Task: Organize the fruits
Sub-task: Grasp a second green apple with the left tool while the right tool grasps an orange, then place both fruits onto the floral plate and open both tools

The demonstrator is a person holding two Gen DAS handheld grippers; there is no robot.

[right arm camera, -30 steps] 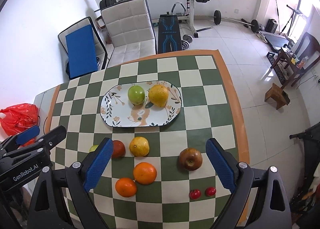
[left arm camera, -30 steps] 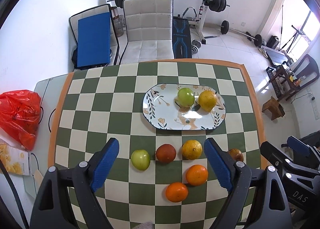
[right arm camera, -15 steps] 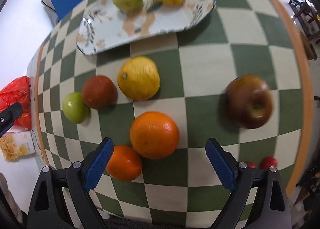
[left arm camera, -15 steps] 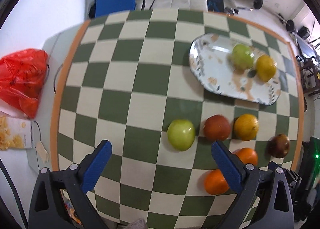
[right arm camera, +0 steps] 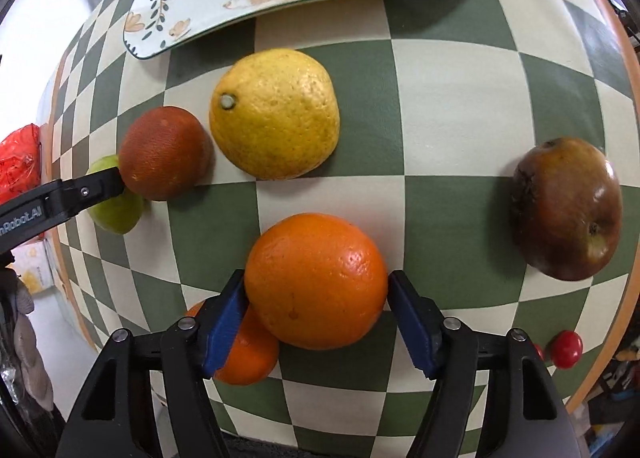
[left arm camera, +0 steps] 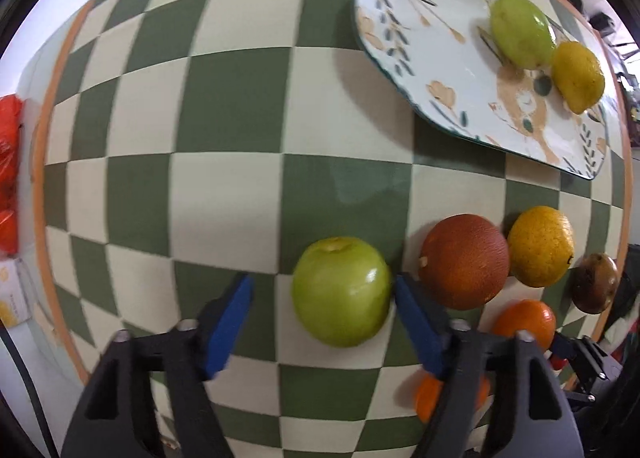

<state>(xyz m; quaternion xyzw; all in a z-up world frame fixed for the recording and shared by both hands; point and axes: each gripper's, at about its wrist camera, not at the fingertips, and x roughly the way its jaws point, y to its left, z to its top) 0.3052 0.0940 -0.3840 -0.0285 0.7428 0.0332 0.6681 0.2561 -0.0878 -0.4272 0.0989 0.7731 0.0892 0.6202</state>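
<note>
left gripper [left arm camera: 324,290]: fingers spread around a green apple [left arm camera: 341,292] on the table [left arm camera: 224,186]; the right finger touches the apple's side, the left finger stands apart from it, so not clenched.
right gripper [right arm camera: 316,294]: both blue fingers sit against the sides of an orange [right arm camera: 316,280] resting on the table, grasping it.
plate [left arm camera: 440,70]: oval, flower-patterned, at the far right of the table, holding a second green apple [left arm camera: 520,32] and a lemon [left arm camera: 578,76] side by side.
loose fruit: a dark red orange [right arm camera: 164,152] just beside a large yellow citrus [right arm camera: 276,114]; a smaller orange [right arm camera: 248,354] touching the grasped one; a brown-red apple [right arm camera: 568,208] well apart to the right.
table edge: two small red tomatoes [right arm camera: 566,348].
</note>
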